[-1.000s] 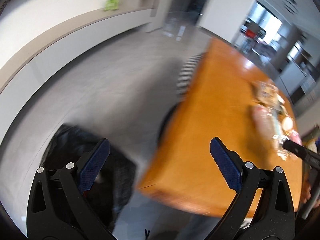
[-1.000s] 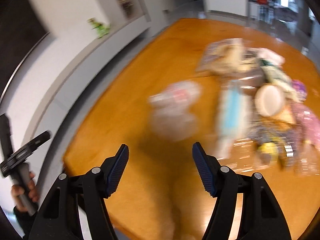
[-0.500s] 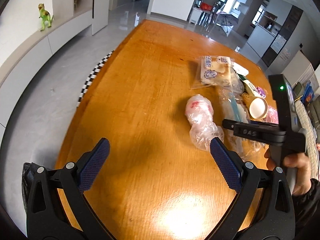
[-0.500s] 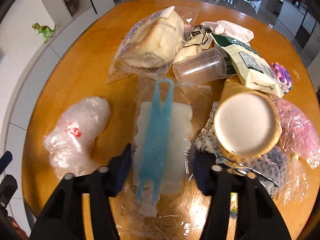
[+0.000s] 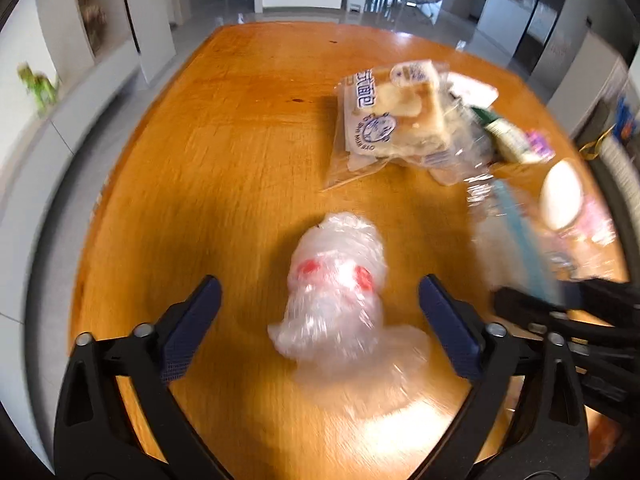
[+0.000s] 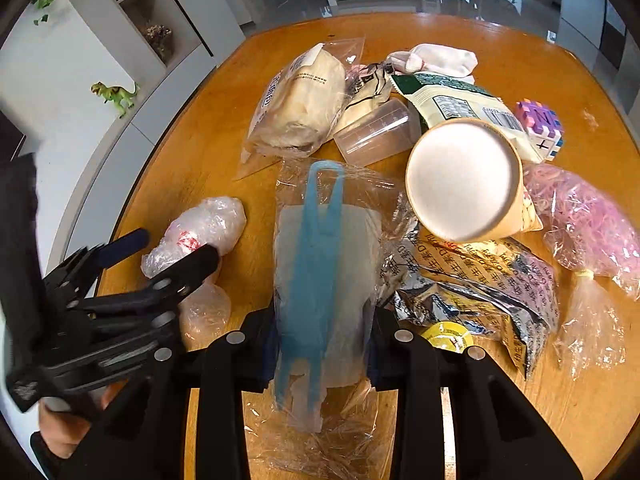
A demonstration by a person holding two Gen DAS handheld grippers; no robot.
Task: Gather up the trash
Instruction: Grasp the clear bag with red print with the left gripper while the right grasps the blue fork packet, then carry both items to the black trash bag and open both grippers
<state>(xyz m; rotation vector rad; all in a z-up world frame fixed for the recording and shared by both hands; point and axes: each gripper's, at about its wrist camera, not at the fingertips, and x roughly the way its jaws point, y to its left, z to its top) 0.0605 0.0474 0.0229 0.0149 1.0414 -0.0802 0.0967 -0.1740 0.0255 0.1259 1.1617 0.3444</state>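
A crumpled clear plastic bag with red print [image 5: 338, 280] lies on the orange wooden table [image 5: 224, 152], between the open fingers of my left gripper [image 5: 320, 312]; it also shows in the right wrist view [image 6: 200, 232]. My right gripper [image 6: 322, 344] has its fingers on both sides of a clear packet with a blue strip [image 6: 320, 264]; contact is hidden by the packet. The left gripper also shows in the right wrist view [image 6: 160, 256].
A pile of litter lies on the table: a bagged bread [image 6: 300, 104], a clear cup [image 6: 376, 132], a paper cup [image 6: 464, 176], a green-white pouch [image 6: 460, 100], a foil wrapper [image 6: 480, 280], a pink bag [image 6: 588, 220], a puzzle cube [image 6: 540, 120].
My left gripper swung from the floor and bin over the table to straddle the crumpled bag. My right gripper moved forward onto the blue-strip packet and its fingers narrowed around it.
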